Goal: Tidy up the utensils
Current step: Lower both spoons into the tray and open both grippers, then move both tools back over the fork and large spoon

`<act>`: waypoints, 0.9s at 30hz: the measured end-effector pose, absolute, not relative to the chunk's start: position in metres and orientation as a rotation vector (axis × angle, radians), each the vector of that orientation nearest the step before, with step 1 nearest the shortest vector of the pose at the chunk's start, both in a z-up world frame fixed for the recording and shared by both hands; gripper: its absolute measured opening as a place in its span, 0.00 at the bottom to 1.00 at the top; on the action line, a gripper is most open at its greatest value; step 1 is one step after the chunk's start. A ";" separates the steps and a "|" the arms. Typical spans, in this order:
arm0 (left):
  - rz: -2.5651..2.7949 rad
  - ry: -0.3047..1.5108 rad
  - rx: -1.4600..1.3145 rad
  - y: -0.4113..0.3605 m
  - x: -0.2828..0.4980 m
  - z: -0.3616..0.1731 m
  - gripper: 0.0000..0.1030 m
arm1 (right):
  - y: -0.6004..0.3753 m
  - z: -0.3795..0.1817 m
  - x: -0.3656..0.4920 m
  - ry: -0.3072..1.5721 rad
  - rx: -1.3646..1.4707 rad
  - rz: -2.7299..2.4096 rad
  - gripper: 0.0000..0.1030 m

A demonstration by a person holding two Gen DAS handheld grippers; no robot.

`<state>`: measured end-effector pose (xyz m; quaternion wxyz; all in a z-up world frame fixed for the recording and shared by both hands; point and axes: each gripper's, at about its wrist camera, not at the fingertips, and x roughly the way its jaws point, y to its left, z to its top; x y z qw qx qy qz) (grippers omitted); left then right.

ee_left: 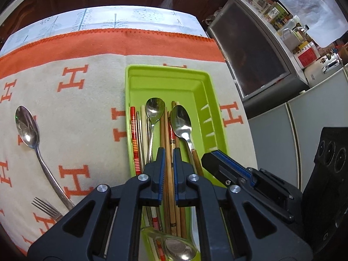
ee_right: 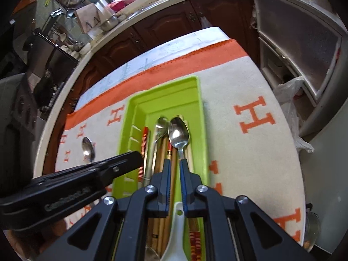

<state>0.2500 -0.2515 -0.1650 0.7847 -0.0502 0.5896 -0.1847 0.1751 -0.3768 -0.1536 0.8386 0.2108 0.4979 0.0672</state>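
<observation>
A lime green utensil tray (ee_left: 208, 100) (ee_right: 139, 106) lies on the blanket and holds spoons and several chopsticks. My left gripper (ee_left: 168, 152) hovers over the tray, its jaws narrowly apart with wooden chopsticks (ee_left: 167, 134) lying below the gap; no grip shows. My right gripper (ee_right: 175, 163) is also over the tray, jaws narrowly apart above a steel spoon (ee_right: 178, 134), empty. A loose steel spoon (ee_left: 28, 128) (ee_right: 88, 146) and a fork (ee_left: 46, 209) lie on the blanket left of the tray. The right gripper also shows in the left wrist view (ee_left: 219, 163).
The table carries a cream blanket with orange H letters (ee_left: 71, 78) and an orange border. Dark wooden cabinets (ee_right: 165, 26) stand behind. A grey cabinet (ee_left: 256, 52) with jars stands to the right. A white ceramic spoon (ee_right: 177, 228) lies at the tray's near end.
</observation>
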 end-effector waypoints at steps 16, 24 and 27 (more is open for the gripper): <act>-0.364 1.219 -0.071 -0.180 0.204 -0.116 0.14 | -0.354 -0.125 0.156 1.019 0.411 0.220 0.08; -0.323 1.176 -0.057 -0.130 0.171 -0.092 0.20 | -0.326 -0.108 0.142 1.006 0.364 0.282 0.08; -0.304 1.161 -0.048 -0.112 0.159 -0.086 0.21 | -0.312 -0.102 0.135 1.009 0.339 0.312 0.08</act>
